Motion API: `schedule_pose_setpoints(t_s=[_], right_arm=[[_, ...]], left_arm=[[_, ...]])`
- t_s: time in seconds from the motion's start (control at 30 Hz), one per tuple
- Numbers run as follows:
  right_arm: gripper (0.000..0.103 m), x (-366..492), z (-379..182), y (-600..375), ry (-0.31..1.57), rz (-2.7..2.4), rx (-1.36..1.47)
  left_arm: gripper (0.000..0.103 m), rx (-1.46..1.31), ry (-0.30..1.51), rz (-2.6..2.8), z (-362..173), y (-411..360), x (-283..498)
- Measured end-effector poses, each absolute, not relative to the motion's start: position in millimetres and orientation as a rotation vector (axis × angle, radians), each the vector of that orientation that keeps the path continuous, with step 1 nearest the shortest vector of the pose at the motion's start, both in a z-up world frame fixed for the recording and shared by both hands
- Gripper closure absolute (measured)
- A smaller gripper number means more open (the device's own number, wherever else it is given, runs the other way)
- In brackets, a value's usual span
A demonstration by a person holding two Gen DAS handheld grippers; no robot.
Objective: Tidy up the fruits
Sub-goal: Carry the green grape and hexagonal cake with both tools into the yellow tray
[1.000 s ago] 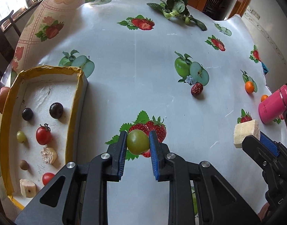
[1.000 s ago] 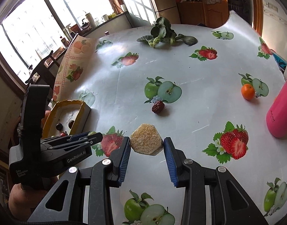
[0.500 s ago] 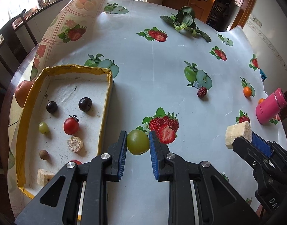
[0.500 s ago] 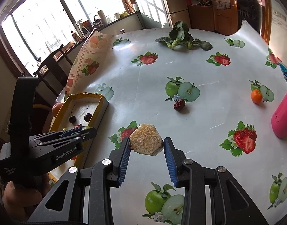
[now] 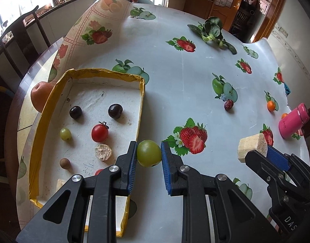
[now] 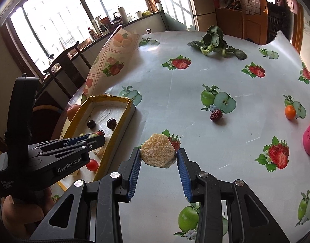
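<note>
A green grape (image 5: pixel 149 153) is pinched between the left gripper (image 5: pixel 148 156) jaws and a yellow chunk (image 6: pixel 158 153) between the right gripper (image 6: pixel 159 158) jaws, for carrying to the tray (image 5: pixel 141 93) beside the left jaws.

A home, in the dining corner beside a kitchen. The round table (image 6: pixel 195 93) wears a glossy plastic cloth printed with strawberries and apples, its far left edge curling up. Behind that edge, dark wooden chairs (image 6: pixel 67 64) stand under wide sunlit windows (image 6: pixel 59 14). On the windowsill counter (image 6: pixel 122 23) sit a kettle (image 6: pixel 115 18), bottles and a spray bottle. Beyond the far edge of the table, a tall pale fridge (image 6: pixel 203 6) stands beside a wooden door (image 6: pixel 254 10) and brown wooden cabinets (image 6: pixel 228 20), with tiled wall above them.
</note>
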State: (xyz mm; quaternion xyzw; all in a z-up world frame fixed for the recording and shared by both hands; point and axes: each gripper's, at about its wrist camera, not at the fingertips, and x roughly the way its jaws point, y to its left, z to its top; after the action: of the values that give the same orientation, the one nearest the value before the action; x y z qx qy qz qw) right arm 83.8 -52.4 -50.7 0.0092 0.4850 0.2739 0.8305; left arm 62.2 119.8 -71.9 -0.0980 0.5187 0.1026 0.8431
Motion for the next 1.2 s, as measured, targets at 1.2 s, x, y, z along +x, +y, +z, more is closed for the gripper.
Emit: schedule_pose_setpoints(t_s=[1.2], right_arm=[[0.066, 82.6, -45.3, 22.5, 1.016, 0.693, -0.027]], left_arm=[[0.082, -0.247, 1.085, 0.304, -71.5, 186.0, 47.3]])
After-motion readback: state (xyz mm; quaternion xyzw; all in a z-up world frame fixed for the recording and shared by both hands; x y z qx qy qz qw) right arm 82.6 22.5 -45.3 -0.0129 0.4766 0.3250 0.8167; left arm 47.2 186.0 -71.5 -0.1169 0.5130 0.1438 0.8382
